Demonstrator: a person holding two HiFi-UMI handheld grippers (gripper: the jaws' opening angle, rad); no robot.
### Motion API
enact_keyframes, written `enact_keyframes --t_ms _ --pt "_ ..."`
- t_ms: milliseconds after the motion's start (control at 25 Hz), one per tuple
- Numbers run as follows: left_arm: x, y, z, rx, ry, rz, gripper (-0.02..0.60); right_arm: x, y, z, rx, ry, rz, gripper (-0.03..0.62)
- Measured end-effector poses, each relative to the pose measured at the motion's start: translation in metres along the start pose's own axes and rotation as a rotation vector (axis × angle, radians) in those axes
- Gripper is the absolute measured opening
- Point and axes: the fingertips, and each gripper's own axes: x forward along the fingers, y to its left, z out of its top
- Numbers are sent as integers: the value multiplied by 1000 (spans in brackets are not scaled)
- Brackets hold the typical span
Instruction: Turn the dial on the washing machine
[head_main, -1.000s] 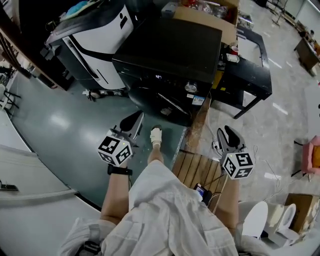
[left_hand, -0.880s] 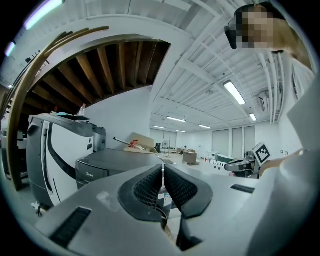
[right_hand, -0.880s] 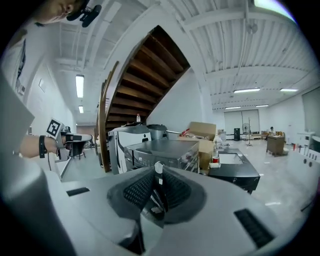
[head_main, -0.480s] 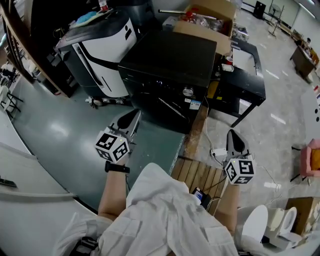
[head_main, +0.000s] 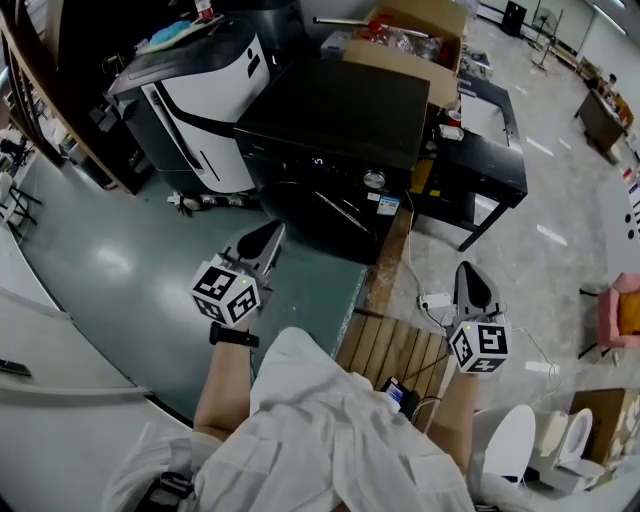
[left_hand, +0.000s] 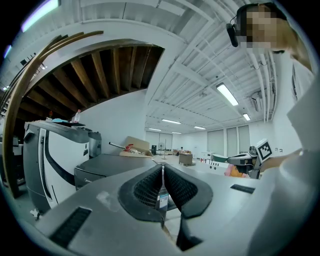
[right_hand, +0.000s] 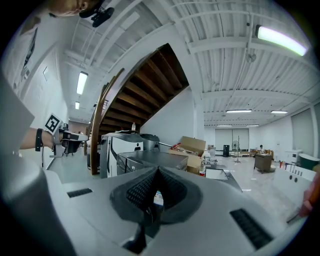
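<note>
The black washing machine (head_main: 340, 110) stands ahead of me, its silver dial (head_main: 374, 180) on the front panel near the right end. My left gripper (head_main: 270, 236) hovers low in front of the machine's left half, well short of it, jaws pressed together and empty. My right gripper (head_main: 467, 272) hangs further right over the floor, past the machine's right corner, also shut on nothing. In the left gripper view the shut left gripper (left_hand: 163, 169) points at the machine (left_hand: 107, 167). In the right gripper view the shut right gripper (right_hand: 158, 171) has the machine (right_hand: 152, 159) beyond it.
A white and black appliance (head_main: 195, 90) stands left of the washer. Behind it is an open cardboard box (head_main: 420, 25), to its right a low black table (head_main: 490, 155). A wooden slat pallet (head_main: 395, 345), a power strip (head_main: 434, 300) and cables lie by my feet.
The head view has drawn back slightly and my foot has left the picture. The right gripper has shifted a little down and right. Both grippers have stayed shut.
</note>
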Motion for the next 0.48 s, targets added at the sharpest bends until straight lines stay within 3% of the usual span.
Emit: enact_keyframes --t_ms 480 --pt "-15 14 -14 -36 -2 20 17 -2 17 -2 -5 3 -2 0"
